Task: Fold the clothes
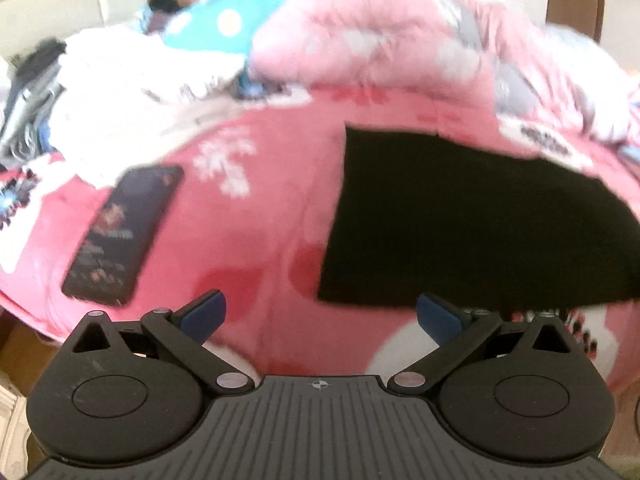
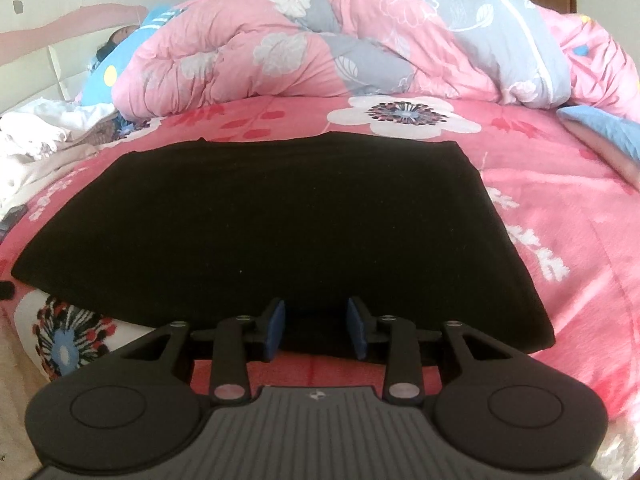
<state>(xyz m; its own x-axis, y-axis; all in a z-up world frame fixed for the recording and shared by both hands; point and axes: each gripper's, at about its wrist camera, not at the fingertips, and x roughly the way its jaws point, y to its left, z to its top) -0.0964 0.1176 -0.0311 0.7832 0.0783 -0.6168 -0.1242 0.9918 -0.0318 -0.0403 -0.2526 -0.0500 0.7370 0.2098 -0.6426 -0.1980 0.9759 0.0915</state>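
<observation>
**Both grippers free at the folded black garment**

The left gripper (image 1: 320, 316) gapes wide over the pink floral bedsheet (image 1: 256, 232), empty. The right gripper (image 2: 316, 330) stands partly parted at the near edge of the folded black garment (image 2: 280, 220), gripping nothing. A phone (image 1: 120, 236) lies left.

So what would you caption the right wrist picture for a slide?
Right claw open at the near edge of a folded black garment lying flat on a pink floral bedsheet.

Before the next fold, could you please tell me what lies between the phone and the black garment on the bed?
Only bare pink floral bedsheet lies between the phone and the black garment; the left wrist view shows this.
</observation>
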